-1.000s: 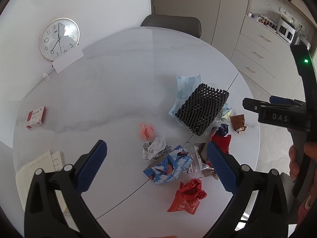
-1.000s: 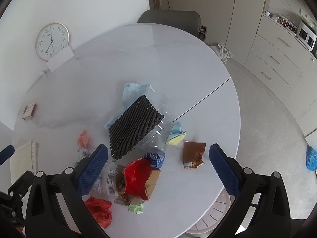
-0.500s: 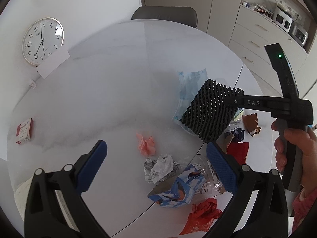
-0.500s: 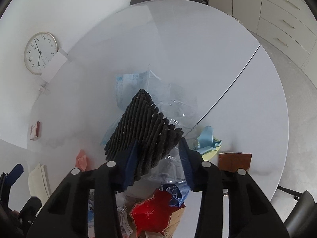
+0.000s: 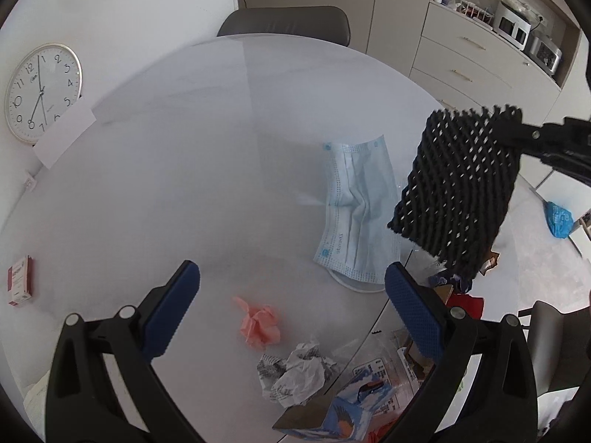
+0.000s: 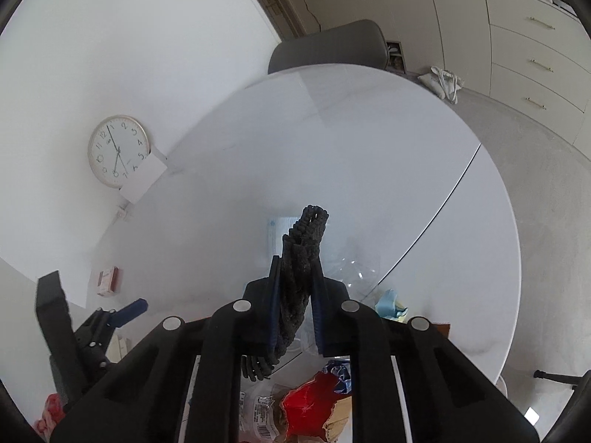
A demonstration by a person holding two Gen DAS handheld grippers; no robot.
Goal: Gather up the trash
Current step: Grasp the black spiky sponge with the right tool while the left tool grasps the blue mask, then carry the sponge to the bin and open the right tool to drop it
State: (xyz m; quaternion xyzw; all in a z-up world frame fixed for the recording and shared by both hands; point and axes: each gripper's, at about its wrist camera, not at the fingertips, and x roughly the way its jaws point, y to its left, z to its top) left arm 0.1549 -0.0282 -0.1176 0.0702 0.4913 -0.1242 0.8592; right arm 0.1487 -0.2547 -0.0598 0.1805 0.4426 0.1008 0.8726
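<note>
Above a round white bench (image 5: 192, 170), right gripper (image 6: 295, 310) closing on a black foam net sleeve (image 5: 458, 184), fingers (image 6: 274, 310) pressed to either side of it, the sleeve lifted clear of the surface and hanging at the right of the left wrist view. Seen from the right wrist, sleeve squeezed narrow between the blue pads, its end poking out past the tips.

Lower and nearer, left gripper (image 5: 291, 310) held over the bench with fingers (image 5: 171, 308) wide apart, nothing between them but bare surface and, just past the gap's near edge, a crumpled pink scrap (image 5: 258, 323).

On the bench beneath the raised sleeve, a pale blue face mask (image 5: 356, 214) lying flat. Nearer, by the seam in the top, a wad of crumpled printed paper (image 5: 295, 373), a blue patterned carton (image 5: 347, 402) and a clear printed wrapper (image 5: 388, 369) touching one another in a loose heap. Red packaging (image 6: 310, 402) directly below the right gripper, with a light blue and yellow scrap (image 6: 391, 304) just to its right and clear plastic (image 6: 351, 269) beyond the tips.

Far left, a small red and white box (image 5: 20, 280) well apart from the litter; a round wall clock (image 5: 40, 92) leaning on the wall with a white card (image 5: 64, 136) in front of it. At the far side, a grey chair (image 5: 284, 18).
</note>
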